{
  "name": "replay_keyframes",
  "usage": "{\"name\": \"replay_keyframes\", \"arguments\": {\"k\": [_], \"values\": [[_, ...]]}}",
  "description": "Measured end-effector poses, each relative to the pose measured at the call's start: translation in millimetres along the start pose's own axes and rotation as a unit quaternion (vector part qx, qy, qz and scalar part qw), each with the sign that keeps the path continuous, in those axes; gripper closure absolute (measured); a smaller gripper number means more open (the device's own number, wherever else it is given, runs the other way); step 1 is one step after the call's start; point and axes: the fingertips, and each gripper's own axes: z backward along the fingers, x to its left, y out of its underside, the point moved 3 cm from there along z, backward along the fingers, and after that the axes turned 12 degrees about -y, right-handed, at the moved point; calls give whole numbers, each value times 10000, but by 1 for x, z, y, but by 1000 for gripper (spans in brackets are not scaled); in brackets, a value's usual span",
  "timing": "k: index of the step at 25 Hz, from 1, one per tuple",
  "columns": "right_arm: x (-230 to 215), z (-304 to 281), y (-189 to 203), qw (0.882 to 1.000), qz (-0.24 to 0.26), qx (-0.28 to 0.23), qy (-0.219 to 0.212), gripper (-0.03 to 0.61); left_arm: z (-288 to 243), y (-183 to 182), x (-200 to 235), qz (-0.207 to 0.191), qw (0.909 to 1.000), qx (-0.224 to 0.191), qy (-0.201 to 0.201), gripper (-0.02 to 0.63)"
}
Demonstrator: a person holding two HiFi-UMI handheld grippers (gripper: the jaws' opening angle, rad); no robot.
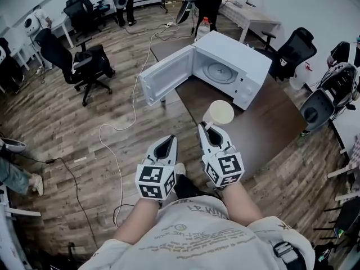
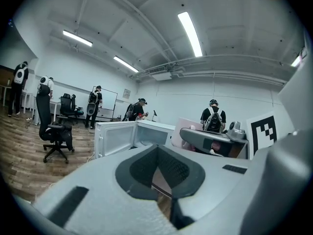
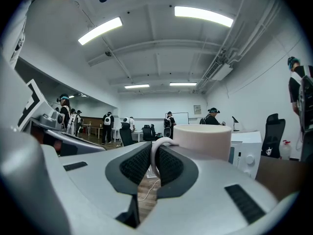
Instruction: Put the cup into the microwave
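Observation:
A white microwave (image 1: 236, 66) stands on the brown table (image 1: 270, 128) with its door (image 1: 163, 80) swung open to the left and the glass turntable (image 1: 220, 72) showing. My right gripper (image 1: 209, 129) is shut on the handle of a cream cup (image 1: 219, 112), held upright just short of the table's near edge. In the right gripper view the cup (image 3: 202, 141) sits beyond the jaws with its handle (image 3: 156, 155) pinched between them. My left gripper (image 1: 165, 146) hangs beside it, shut and holding nothing. The left gripper view shows the microwave (image 2: 128, 137) ahead.
Black office chairs (image 1: 84, 66) stand on the wooden floor at the left and more (image 1: 292, 52) at the table's right. A white cable (image 1: 121, 134) snakes over the floor from the microwave. A bottle (image 1: 203, 27) stands behind the microwave. People stand at desks at the far end.

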Motion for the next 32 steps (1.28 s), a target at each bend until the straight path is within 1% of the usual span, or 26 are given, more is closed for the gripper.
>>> {"name": "replay_keyframes", "arguments": {"k": [8,12,15,19,21,24,28,32], "values": [[-40,-46,18,9998,-136,40,170,545,-54,-5,24,-148,9998,128,61,600],[-67,-68,19,9992,-20,-61,398,545,-89,-11,33,-171,9996,201,111,600],[-92,-89,26,9987,-68,-12,508,545,-118,-21,38,-261,9992,188,217,600],[-126,-116,37,9979,-94,77,634,545,-161,-41,44,-235,9990,94,376,600],[-142,-127,42,9977,-35,68,671,545,-182,-45,45,-235,9985,134,466,600],[-168,-145,53,9976,43,88,688,545,-212,-44,44,-215,9974,299,624,600],[-202,-165,73,9972,-43,265,702,546,-249,-42,43,-265,9955,499,764,600],[-234,-185,95,9960,127,547,693,546,-282,-47,45,-334,9944,579,821,600]]}}
